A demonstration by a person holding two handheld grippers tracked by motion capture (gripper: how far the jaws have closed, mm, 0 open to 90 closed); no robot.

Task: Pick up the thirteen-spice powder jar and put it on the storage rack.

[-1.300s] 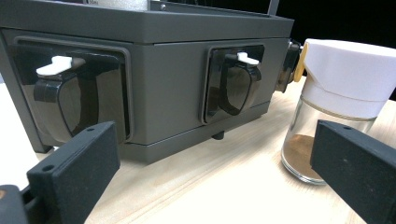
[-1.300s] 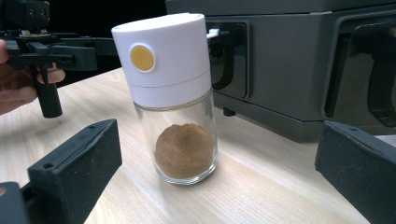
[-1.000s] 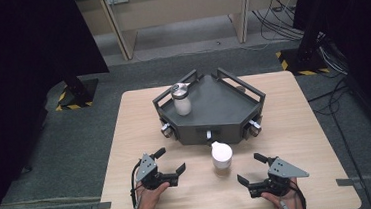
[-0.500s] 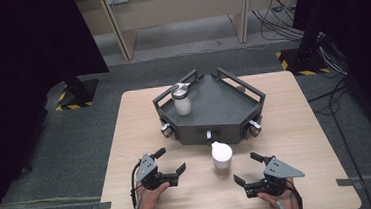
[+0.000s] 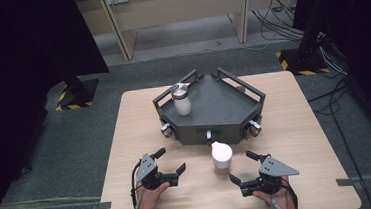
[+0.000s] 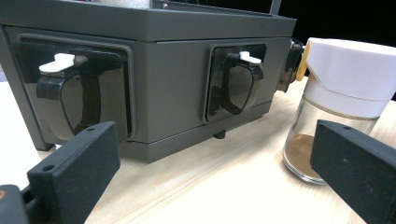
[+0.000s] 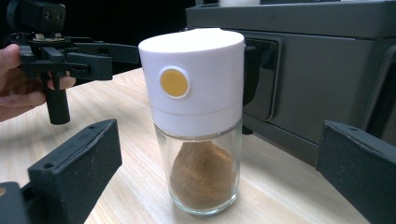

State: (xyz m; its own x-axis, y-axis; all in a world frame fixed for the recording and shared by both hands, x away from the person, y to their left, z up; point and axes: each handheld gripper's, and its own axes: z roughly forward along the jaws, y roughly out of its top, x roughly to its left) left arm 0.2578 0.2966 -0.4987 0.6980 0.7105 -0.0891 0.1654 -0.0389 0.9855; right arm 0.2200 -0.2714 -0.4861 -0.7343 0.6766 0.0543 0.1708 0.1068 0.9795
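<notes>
Low in the frame, the left gripper (image 5: 170, 162) rests spread open, a white-capped spice jar (image 5: 222, 158) stands upright at centre just before the dark tray (image 5: 213, 102), and the right gripper (image 5: 243, 167) sits spread open.

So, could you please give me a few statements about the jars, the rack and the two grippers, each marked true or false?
1. The spice jar with the white lid stands on the table in front of the dark rack. True.
2. The right gripper is clamped on that jar. False: its jaws are open, apart from it.
3. A second jar stands on the rack. True.
4. The spice jar holds green powder. False: brown.
5. The left gripper is open. True.
</notes>
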